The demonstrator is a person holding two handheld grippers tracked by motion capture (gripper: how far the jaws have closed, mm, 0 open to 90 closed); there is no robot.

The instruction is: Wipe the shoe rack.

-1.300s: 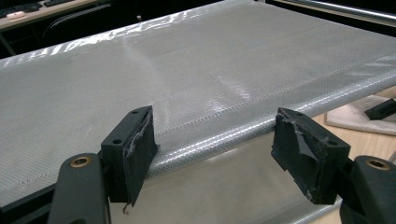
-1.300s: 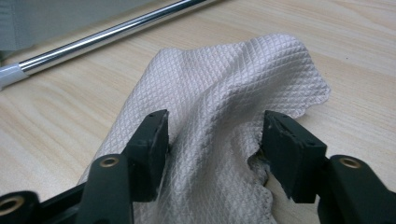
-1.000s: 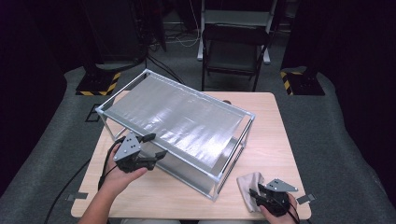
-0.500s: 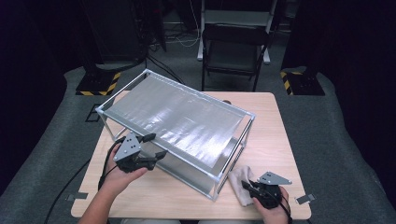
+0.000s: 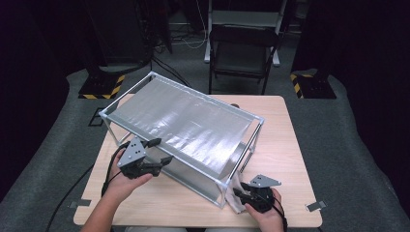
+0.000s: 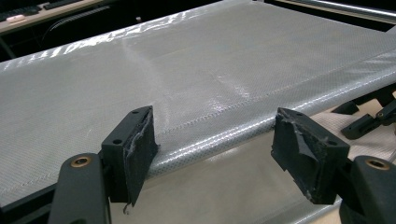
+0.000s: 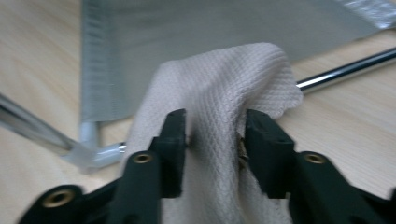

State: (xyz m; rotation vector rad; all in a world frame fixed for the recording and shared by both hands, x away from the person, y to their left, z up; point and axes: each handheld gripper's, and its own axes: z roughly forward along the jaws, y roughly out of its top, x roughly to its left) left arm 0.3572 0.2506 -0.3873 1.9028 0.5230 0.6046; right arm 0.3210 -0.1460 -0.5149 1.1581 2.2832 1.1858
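A metal tube frame (image 5: 223, 193) carries a silver mesh sheet (image 5: 183, 116) and stands slantwise on the wooden table (image 5: 285, 145). My left gripper (image 5: 163, 151) is open at the frame's near-left long edge. Its jaws straddle the rolled edge of the sheet (image 6: 215, 135) without touching it, as the left gripper (image 6: 217, 144) view shows. My right gripper (image 5: 240, 193) is by the frame's near corner leg. A white waffle cloth (image 5: 236, 207) lies bunched there. The right gripper (image 7: 215, 135) has just been opening, and a fold of the cloth (image 7: 224, 79) stands between its jaws.
A dark folding chair (image 5: 239, 53) stands beyond the table's far edge. Yellow-black striped bases (image 5: 101, 89) sit on the grey floor at both sides. The frame's chrome bottom rail (image 7: 345, 70) runs along the tabletop just behind the cloth.
My right gripper has moved left along the table's near edge to the frame's corner, dragging the cloth with it. The left gripper has stayed put.
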